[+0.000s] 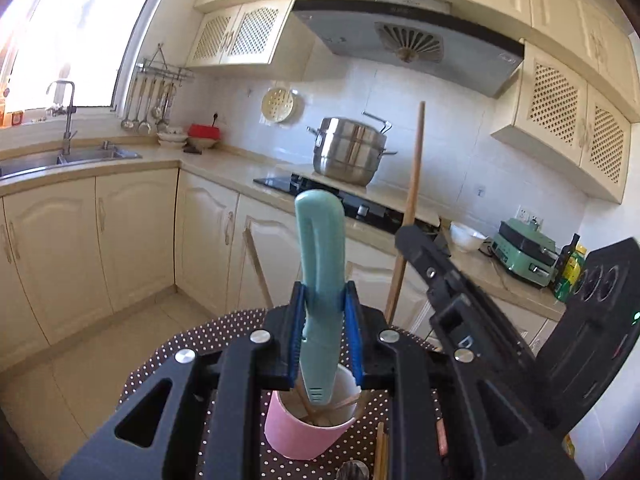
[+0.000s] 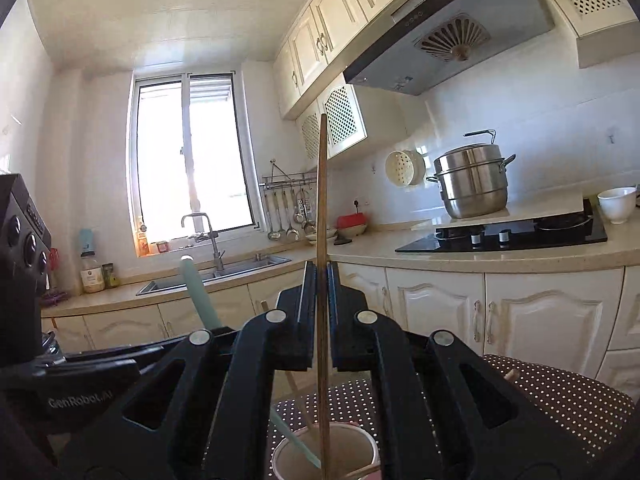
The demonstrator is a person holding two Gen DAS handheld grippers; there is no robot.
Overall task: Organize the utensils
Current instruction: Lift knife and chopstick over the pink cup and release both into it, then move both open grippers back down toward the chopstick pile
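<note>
Def a home kitchen: cream cabinets (image 1: 136,236), steel sink (image 1: 68,158) at left, range hood (image 1: 408,40) up top, steamer pot (image 1: 348,152) on the hob (image 2: 504,232).

The cup (image 1: 310,432) stands on the bench (image 1: 192,344). In the cup: a peeler (image 1: 320,276) and a chopstick (image 2: 322,280). Right of the cup, more chopsticks (image 1: 380,452) lie on the bench.

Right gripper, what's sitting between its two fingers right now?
A wooden chopstick stands upright, pinched in the right gripper; its lower end reaches into the pink cup below, as the right wrist view shows.
</note>
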